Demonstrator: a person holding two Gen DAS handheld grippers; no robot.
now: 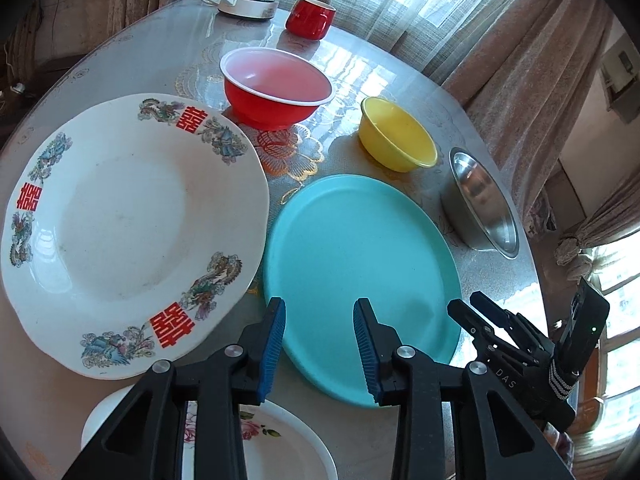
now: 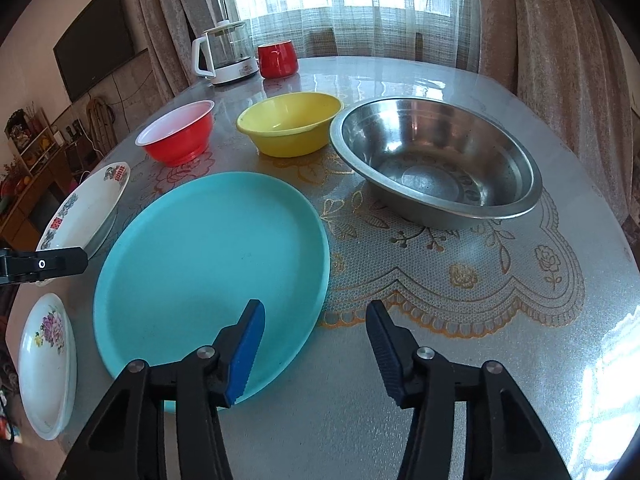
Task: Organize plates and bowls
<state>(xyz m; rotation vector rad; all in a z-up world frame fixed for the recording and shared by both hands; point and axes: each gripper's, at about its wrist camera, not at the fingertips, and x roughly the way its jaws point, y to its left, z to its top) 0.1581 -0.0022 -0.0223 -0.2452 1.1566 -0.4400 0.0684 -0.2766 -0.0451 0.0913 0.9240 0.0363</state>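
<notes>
Left wrist view: the left gripper (image 1: 320,344) hangs spread over the flat round turquoise plastic plate (image 1: 360,264) on the lace-covered table (image 2: 460,280). The right gripper (image 2: 316,344), also spread, straddles its edge. It looks light, stiff and slippery; pinch its rim.

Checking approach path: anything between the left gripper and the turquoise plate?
Nothing visible. The left gripper hangs over the near edge of the turquoise plate, jaws apart and empty. The patterned white plate sits beside it, off the path.

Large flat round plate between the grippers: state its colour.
Plain turquoise plate, no pattern; right wrist view shows it best.
</notes>
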